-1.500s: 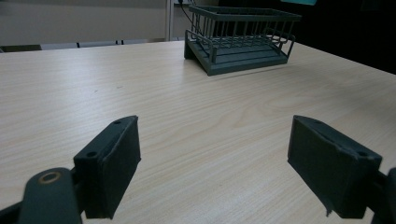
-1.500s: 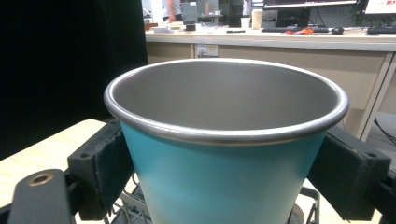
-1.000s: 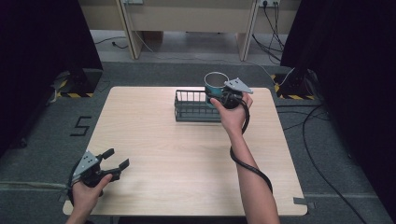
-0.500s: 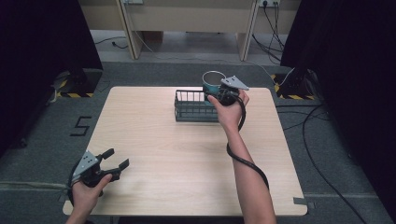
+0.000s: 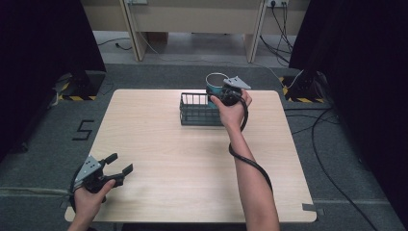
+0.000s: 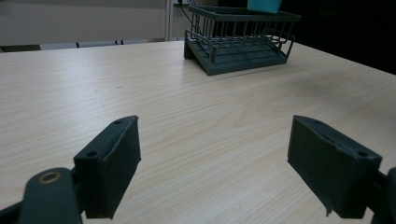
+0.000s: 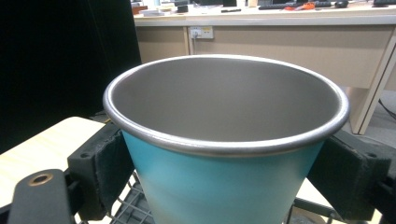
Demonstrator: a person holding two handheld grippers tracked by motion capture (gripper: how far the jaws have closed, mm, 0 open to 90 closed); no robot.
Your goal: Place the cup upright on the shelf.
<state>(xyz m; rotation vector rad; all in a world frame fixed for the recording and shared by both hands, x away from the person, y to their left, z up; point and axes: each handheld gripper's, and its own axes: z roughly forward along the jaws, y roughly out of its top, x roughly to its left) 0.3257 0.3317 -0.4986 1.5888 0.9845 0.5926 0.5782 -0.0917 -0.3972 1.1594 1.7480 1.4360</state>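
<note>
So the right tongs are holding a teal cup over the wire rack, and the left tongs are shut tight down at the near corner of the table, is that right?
Not quite. The left tongs are open: the left gripper view shows their two jaws wide apart over bare table. The rest holds: the right tongs grip the teal cup at the wire rack, and the left tongs sit at the near corner.

The right gripper (image 5: 219, 96) has its jaws clamped, arm outstretched; the left gripper (image 5: 117, 164) gapes wide.

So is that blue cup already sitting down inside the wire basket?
No, the right gripper holds the blue cup by its sides, up above the wire basket, whose bars show beneath the cup.
</note>
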